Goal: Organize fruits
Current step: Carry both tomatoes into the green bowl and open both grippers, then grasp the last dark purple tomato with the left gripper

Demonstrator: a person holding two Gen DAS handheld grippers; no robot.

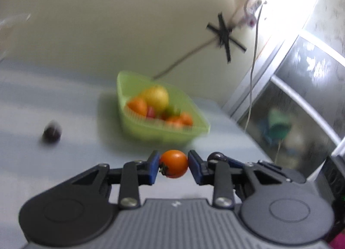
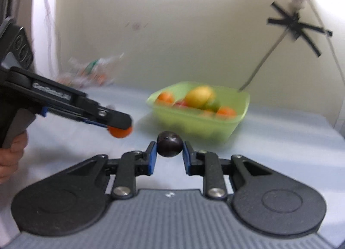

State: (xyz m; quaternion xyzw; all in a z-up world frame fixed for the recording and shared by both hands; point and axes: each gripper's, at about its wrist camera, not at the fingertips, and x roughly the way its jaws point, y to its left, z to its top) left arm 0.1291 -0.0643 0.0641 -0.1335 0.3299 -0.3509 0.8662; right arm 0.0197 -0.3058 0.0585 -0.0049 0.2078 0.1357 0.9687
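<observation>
An orange cherry tomato (image 1: pixel 173 164) with a dark stem sits between the blue pads of my left gripper (image 1: pixel 173 162), which is shut on it above the pale table. In the right wrist view, my right gripper (image 2: pixel 169 147) is shut on a dark purple round fruit (image 2: pixel 169 144). To its left there, the left gripper (image 2: pixel 119 124) holds the tomato (image 2: pixel 119 131). Beyond both stands a green basket (image 1: pixel 159 132) (image 2: pixel 194 124) with a yellow fruit (image 2: pixel 199 96), orange ones and red ones in it. Another dark fruit (image 1: pixel 51 133) lies loose on the table, left of the basket.
A hand (image 2: pixel 10 158) grips the left tool's handle. Crumpled clear packaging (image 2: pixel 90 72) lies at the back left by the wall. A black tape cross (image 1: pixel 224 33) and a cable (image 1: pixel 253 66) are on the wall. A glass-fronted cabinet (image 1: pixel 301 98) stands right of the table's edge.
</observation>
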